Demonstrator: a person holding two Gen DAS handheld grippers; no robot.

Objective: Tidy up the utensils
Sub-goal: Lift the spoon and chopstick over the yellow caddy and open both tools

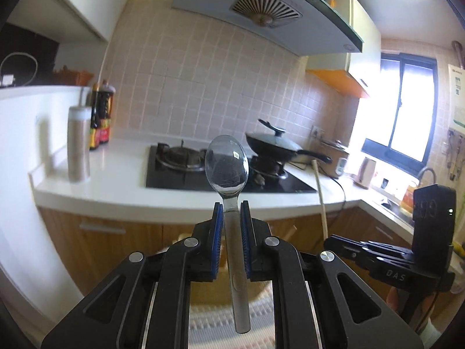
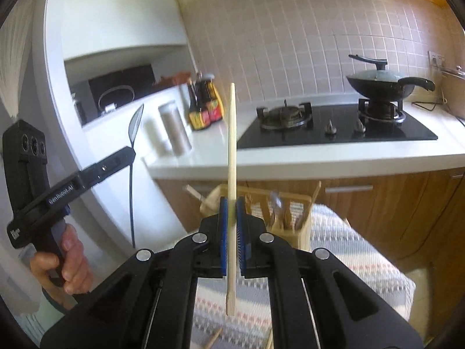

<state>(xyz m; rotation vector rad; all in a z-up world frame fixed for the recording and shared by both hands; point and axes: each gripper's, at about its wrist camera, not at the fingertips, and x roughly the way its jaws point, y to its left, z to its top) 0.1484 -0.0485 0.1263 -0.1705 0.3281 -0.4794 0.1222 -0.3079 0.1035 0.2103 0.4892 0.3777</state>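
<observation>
My left gripper [image 1: 231, 205] is shut on the handle of a metal spoon [image 1: 227, 165], held upright with the bowl up. In the right wrist view the same gripper [image 2: 132, 152] and spoon [image 2: 136, 126] show at the left. My right gripper [image 2: 231, 202] is shut on a wooden chopstick [image 2: 231, 133], held upright; the chopstick also shows in the left wrist view [image 1: 321, 195], next to the right gripper's body [image 1: 389, 257]. Below, a wooden utensil holder [image 2: 279, 209] with several slots stands on a woven cloth [image 2: 348, 250], with some utensils in it.
A white counter [image 1: 116, 192] carries a black gas hob [image 2: 334, 128], a lidded wok [image 2: 383, 83], sauce bottles [image 2: 203, 107] and a white cylinder [image 2: 174, 129]. Wooden cabinets [image 2: 377, 203] are below it. A loose chopstick [image 2: 213, 338] lies on the cloth.
</observation>
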